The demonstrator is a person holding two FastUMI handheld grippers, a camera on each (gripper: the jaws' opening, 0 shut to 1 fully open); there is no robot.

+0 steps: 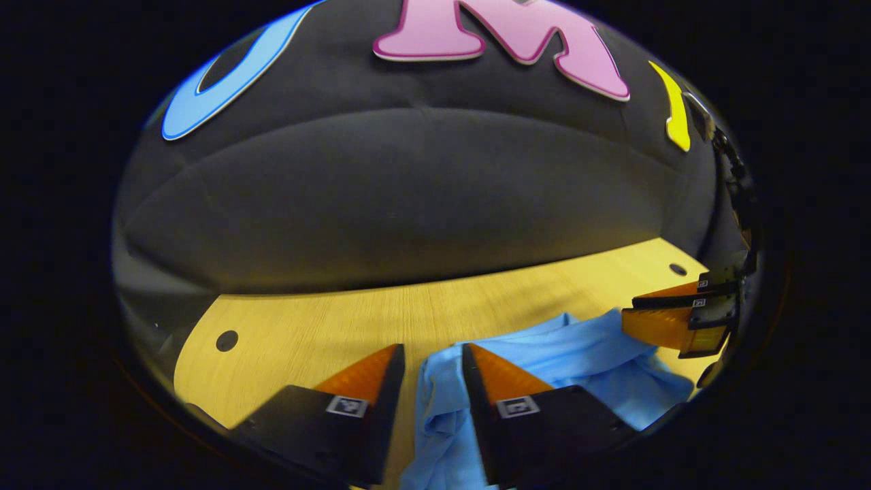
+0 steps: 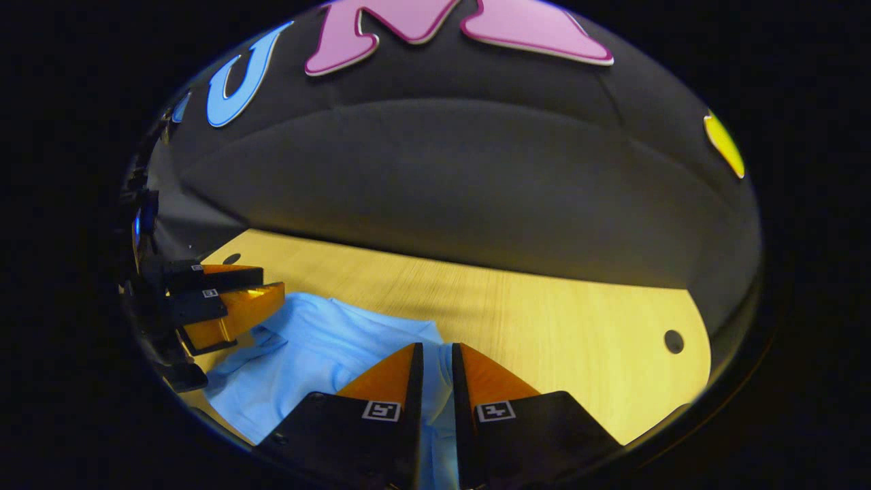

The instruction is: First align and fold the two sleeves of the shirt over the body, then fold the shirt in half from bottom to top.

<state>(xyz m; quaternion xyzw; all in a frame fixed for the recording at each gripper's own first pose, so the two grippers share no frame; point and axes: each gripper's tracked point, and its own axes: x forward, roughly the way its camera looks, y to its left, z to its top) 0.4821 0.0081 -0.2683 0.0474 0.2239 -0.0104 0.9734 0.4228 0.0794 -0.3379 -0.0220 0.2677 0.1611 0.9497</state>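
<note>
On the wooden table (image 1: 306,327) lies the crumpled light blue shirt (image 1: 578,361). The left gripper (image 1: 433,357) stands over the shirt's edge, narrowly parted with a bunched fold of cloth between its fingers. The right gripper (image 2: 437,357), nearly closed, pinches another fold of the shirt (image 2: 320,347).

Left gripper (image 1: 433,354) low, fingers narrowly apart with cloth between them, right gripper (image 2: 437,352) low, fingers nearly together on a fold of cloth, each gripper off to the other's side
</note>
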